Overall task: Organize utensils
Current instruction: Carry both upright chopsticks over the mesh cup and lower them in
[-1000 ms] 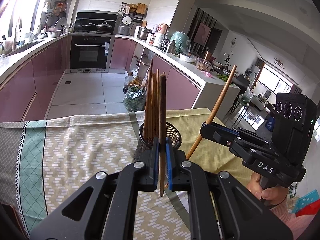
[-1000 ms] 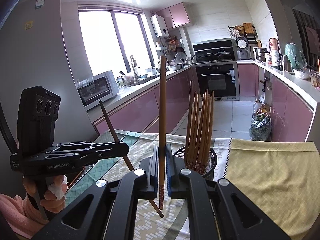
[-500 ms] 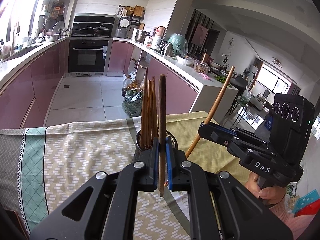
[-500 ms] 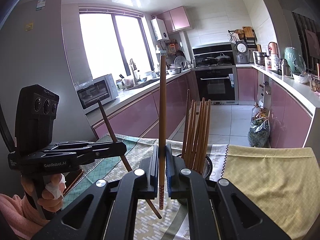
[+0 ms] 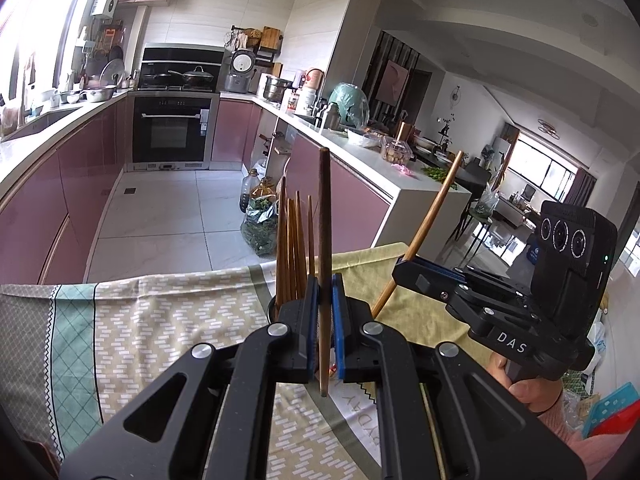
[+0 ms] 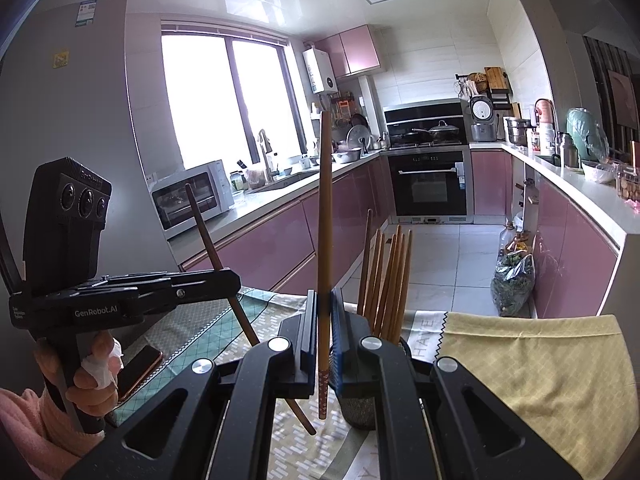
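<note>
My left gripper (image 5: 325,312) is shut on a dark brown chopstick (image 5: 324,220), held upright. My right gripper (image 6: 325,324) is shut on a lighter chopstick (image 6: 325,208) with a patterned lower tip, also upright. A mesh holder (image 6: 360,408) with several chopsticks (image 6: 386,276) stands on the table just right of my right gripper. In the left wrist view the held stick stands just right of those chopsticks (image 5: 294,244), and the holder is mostly hidden behind my jaws. Each view shows the other gripper (image 5: 416,280) (image 6: 224,284) with its tilted chopstick.
A patterned tablecloth (image 5: 160,320) covers the table, with a yellow cloth (image 6: 540,360) to the right. A phone (image 6: 138,372) lies on the table near the left hand. Pink kitchen cabinets, an oven and the tiled floor lie beyond the table's far edge.
Both grippers have moved closer to the holder and risen a little. The holder has sunk behind the jaws in both views. Both chopsticks stay gripped.
</note>
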Demonstrator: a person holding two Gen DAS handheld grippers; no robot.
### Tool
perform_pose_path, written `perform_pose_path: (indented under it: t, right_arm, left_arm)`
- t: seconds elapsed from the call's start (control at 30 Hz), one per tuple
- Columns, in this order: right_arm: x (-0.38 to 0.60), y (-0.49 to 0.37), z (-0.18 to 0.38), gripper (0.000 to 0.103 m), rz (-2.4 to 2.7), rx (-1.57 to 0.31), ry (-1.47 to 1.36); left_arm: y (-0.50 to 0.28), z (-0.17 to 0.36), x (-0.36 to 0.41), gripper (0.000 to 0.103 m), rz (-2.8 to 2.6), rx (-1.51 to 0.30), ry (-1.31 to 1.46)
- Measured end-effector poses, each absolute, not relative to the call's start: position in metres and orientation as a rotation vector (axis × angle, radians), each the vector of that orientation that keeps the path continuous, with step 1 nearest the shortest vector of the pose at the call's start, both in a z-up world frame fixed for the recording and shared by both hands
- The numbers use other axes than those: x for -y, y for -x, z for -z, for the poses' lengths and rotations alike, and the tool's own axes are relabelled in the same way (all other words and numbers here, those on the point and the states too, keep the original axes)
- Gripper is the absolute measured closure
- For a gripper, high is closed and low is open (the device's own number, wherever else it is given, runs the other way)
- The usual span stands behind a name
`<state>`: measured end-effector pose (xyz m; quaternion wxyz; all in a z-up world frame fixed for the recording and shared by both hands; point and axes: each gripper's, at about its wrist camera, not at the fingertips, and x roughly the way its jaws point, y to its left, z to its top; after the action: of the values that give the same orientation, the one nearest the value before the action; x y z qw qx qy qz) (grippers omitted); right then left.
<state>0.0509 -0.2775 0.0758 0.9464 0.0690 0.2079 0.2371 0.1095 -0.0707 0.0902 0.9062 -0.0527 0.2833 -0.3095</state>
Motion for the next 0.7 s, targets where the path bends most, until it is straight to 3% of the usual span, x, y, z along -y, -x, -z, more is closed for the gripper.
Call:
perform_pose_path:
  t: [0.7]
  right_arm:
    - [0.280,-0.063,-0.089,0.097,-0.443,-0.382,-0.126]
  left_arm:
    - [-0.124,-0.121,0.073,0.096,0.632,-0.498,0.148]
